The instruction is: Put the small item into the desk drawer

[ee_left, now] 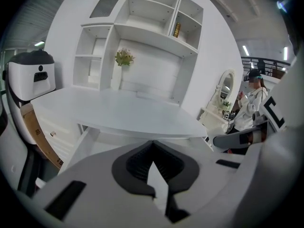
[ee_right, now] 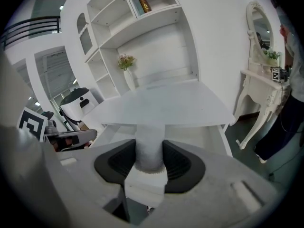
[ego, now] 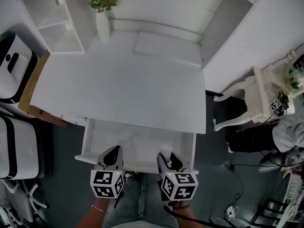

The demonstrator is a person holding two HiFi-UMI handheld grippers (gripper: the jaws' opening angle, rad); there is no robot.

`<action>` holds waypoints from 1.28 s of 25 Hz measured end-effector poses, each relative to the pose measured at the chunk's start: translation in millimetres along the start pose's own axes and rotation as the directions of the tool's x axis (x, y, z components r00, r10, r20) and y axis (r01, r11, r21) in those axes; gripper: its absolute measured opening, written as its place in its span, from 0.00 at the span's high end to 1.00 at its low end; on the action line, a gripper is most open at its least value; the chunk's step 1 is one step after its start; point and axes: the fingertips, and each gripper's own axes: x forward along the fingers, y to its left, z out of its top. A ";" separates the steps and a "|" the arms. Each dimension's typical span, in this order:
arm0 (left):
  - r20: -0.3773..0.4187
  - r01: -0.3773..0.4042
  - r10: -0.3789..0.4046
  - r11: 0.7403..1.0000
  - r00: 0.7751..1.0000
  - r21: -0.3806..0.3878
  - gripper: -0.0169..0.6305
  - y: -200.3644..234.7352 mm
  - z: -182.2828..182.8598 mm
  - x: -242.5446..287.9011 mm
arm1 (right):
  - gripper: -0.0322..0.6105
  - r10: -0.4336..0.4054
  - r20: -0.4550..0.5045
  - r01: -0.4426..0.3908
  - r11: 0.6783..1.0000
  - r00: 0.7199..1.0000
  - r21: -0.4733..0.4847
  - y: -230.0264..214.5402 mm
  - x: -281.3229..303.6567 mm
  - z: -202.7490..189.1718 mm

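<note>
The white desk's drawer [ego: 135, 141] stands pulled out below the desk top [ego: 123, 87]. A small white cylindrical item [ee_right: 149, 146] sticks up between the dark pads of my right gripper [ee_right: 149, 152], which is shut on it. In the head view that item [ego: 166, 150] is over the drawer's front right part, at the tip of the right gripper [ego: 167, 156]. My left gripper [ego: 114, 153] hovers over the drawer's front left. Its jaws meet at the tips and hold nothing; the left gripper [ee_left: 152, 144] points at the desk.
A vase of flowers [ego: 102, 13] and a shelf unit [ego: 52, 18] stand at the desk's back left. White appliances [ego: 14, 61] sit left of the desk. A white vanity table [ego: 251, 96] and a person [ego: 285, 132] are on the right; cables lie on the floor.
</note>
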 end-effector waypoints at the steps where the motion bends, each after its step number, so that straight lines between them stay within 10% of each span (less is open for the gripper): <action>1: -0.002 -0.005 0.005 1.000 1.000 -0.002 0.98 1.8 -1.3 0.1 | 0.68 0.000 -0.007 0.000 1.000 1.000 0.000 -1.2 1.8 -2.0; 32: -0.041 -0.159 0.157 0.984 0.987 -0.085 0.98 52.6 -28.2 10.0 | 0.68 -0.082 -0.186 0.086 0.996 0.979 0.009 -81.5 135.5 -37.3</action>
